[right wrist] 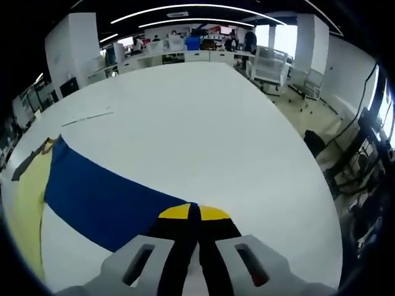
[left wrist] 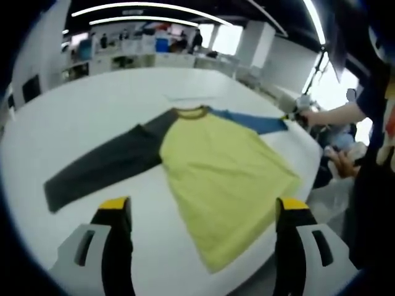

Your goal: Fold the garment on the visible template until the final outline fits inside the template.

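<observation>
Garment (left wrist: 216, 166) lies flat on white bench (left wrist: 92, 111): yellow body, dark sleeve (left wrist: 105, 163) out toward 9 o'clock, blue sleeve (right wrist: 105, 200) toward 2 o'clock. Left claw (left wrist: 200, 213) spread wide above the near hem, not touching. Right claw (right wrist: 194, 213) clamped shut on blue sleeve's cuff, probably just the edge. A hand (left wrist: 315, 117) at 3 o'clock. Desks (right wrist: 185, 52) far behind.
</observation>
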The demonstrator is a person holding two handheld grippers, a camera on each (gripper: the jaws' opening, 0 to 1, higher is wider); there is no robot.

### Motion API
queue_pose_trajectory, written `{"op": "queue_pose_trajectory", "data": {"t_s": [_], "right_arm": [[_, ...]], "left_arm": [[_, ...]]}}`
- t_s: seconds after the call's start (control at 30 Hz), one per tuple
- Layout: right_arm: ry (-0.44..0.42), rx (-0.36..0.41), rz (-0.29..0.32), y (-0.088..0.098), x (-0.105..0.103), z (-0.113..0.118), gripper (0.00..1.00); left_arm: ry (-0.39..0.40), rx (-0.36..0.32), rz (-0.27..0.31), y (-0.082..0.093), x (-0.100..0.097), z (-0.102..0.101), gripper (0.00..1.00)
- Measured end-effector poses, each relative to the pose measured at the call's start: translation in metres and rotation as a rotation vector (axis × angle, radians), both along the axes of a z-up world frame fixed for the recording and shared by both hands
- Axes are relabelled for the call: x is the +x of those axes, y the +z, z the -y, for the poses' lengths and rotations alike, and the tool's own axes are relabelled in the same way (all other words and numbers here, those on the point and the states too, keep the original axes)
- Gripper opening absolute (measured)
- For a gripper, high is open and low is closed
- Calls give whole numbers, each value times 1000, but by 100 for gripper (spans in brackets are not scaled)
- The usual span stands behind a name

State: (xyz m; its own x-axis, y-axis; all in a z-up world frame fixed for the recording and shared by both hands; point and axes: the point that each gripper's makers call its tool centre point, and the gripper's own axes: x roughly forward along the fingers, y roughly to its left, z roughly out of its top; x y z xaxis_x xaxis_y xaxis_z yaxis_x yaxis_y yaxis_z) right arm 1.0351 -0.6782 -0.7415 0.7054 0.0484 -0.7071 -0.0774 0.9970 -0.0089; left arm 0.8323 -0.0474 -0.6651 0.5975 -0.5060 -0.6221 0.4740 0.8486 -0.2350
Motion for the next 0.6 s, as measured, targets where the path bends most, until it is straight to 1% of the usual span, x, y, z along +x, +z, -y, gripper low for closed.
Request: {"op": "queue_pose_trajectory", "data": {"t_s": [0.17,0.23,0.27,0.3,0.37,0.5,0.53,0.6], "right_arm": [[23,-15,14,19,3,-5,3],[4,10,29,28,6,-2,3],[-5,26,36,31,10,4,3],[-12,31,43,33,13,8,3],[-18,34,46,43,12,7,3],[18,2,67,63,20,5,3],[22,-1,68,65,21,5,3],[59,-33,76,74,26,3,3]], "left_arm": [[-2,-9,16,4,-2,2,92],[1,-10,22,6,-2,1,92],[5,-11,26,7,-3,0,92],[6,-12,28,8,-3,-1,92],[9,-13,37,10,-4,-2,92],[20,-23,55,15,-7,-4,92],[21,-24,57,16,-8,-4,92],[22,-26,64,19,-10,-3,92]]}}
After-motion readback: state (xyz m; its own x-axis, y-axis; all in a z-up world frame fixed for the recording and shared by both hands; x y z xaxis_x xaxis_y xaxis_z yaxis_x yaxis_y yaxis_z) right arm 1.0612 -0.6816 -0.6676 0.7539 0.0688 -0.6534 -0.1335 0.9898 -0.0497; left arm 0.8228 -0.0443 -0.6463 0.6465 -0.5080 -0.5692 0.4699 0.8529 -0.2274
